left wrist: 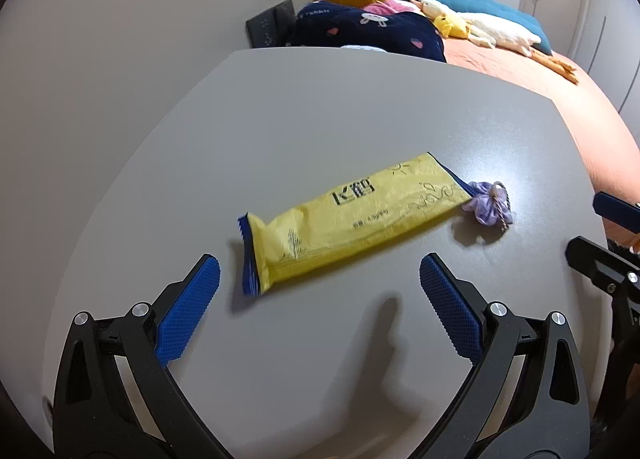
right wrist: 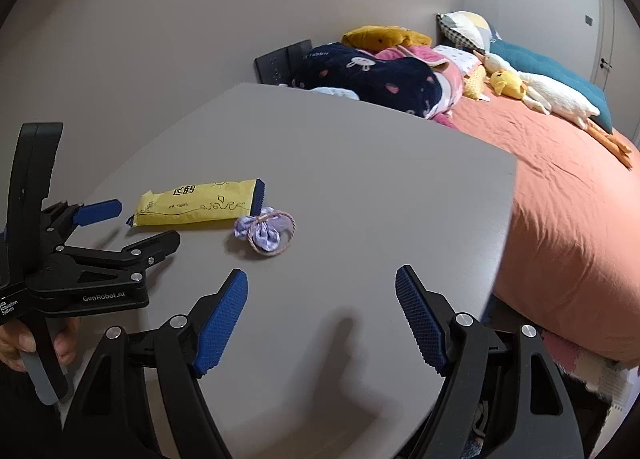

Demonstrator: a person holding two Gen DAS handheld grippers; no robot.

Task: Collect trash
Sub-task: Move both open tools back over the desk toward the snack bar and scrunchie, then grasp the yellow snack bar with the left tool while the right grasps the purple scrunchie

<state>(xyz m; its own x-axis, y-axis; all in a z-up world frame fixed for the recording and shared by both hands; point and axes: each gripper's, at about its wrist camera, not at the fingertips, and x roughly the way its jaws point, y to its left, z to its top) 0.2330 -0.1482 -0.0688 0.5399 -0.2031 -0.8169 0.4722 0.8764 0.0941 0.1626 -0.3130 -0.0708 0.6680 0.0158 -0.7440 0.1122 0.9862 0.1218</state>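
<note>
Left-wrist view, left to right:
- Lower left and lower right of frame: left gripper (left wrist: pixel 320 271), jaws spread wide, nothing between the blue pads, nothing held
- Centre of frame: yellow wrapper (left wrist: pixel 352 219), flat on the grey table (left wrist: pixel 320 107), just ahead of the left gripper's fingertips; long axis slanting from lower left to upper right, blue crimped end at lower left lying between the two pads' line of reach, slightly nearer the left-hand pad
- Right of centre: purple scrunchie (left wrist: pixel 489 208), touching or all but touching the wrapper's upper-right end
- Right edge: part of the right gripper (left wrist: pixel 604 235), apart from both items

Right-wrist view, left to right:
- Left edge: left gripper (right wrist: pixel 140 225) seen from the side, held in a hand (right wrist: pixel 40 343), its tips flanking the wrapper's near end without visible contact
- Left of centre: yellow wrapper (right wrist: pixel 200 203), well up-frame and to the left of the right gripper
- Centre-left: purple scrunchie (right wrist: pixel 266 233), up-frame of the right gripper's left pad
- Lower centre: right gripper (right wrist: pixel 320 291), jaws wide apart, empty, bare table beneath

Judgement: left gripper the nearer to the wrapper, straddling its short width at the crimped end; likely closing across that width; right gripper better placed for the scrunchie; no bin in view
</note>
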